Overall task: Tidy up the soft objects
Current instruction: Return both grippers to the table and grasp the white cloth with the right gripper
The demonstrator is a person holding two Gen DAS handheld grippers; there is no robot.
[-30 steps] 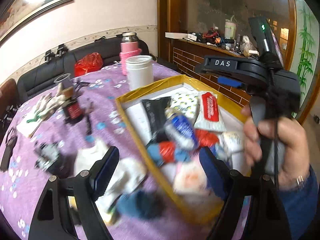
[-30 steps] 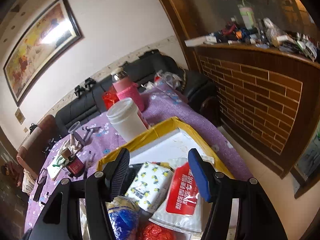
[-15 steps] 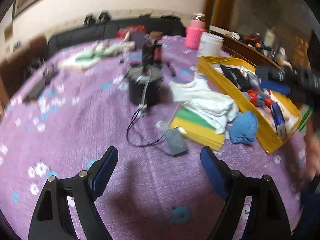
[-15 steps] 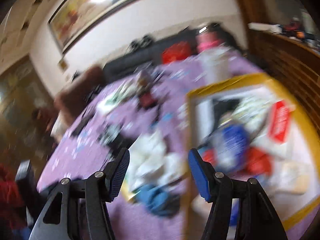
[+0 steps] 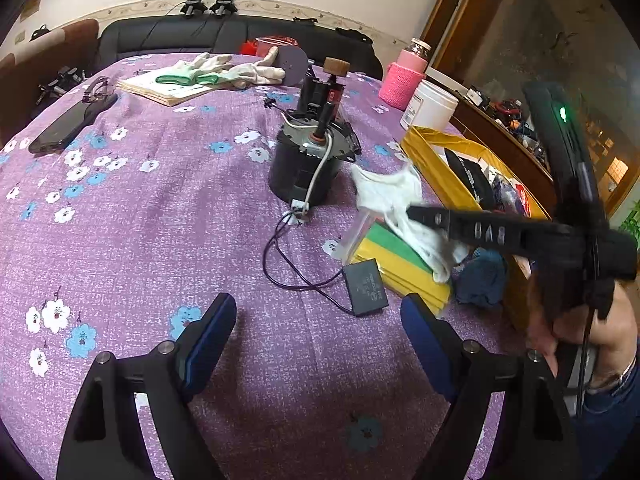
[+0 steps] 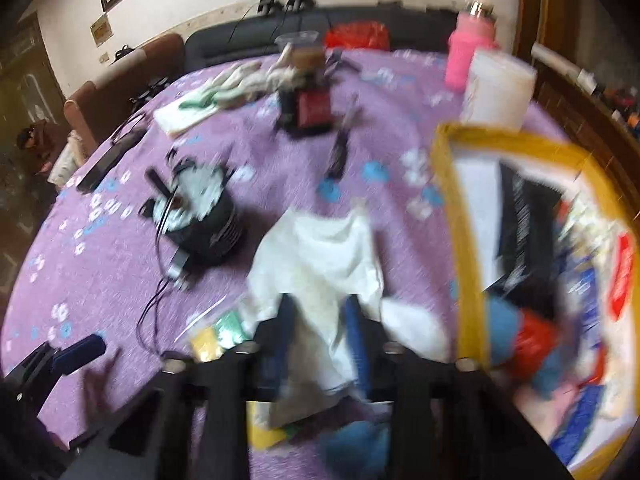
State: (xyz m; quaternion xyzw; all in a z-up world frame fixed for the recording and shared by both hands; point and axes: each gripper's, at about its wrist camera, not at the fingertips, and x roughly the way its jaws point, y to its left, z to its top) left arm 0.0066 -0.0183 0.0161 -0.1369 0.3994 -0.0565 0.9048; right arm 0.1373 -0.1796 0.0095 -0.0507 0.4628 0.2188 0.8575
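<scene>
Right gripper closed onto white cloth.

Jaws just drawn in, cloth bunched between the blue pads, pressed on both sides. Cloth spread over purple tablecloth, atop yellow-green pack, beside yellow box. Left gripper held wide apart above bare tablecloth, well short of cloth, nothing between.
</scene>
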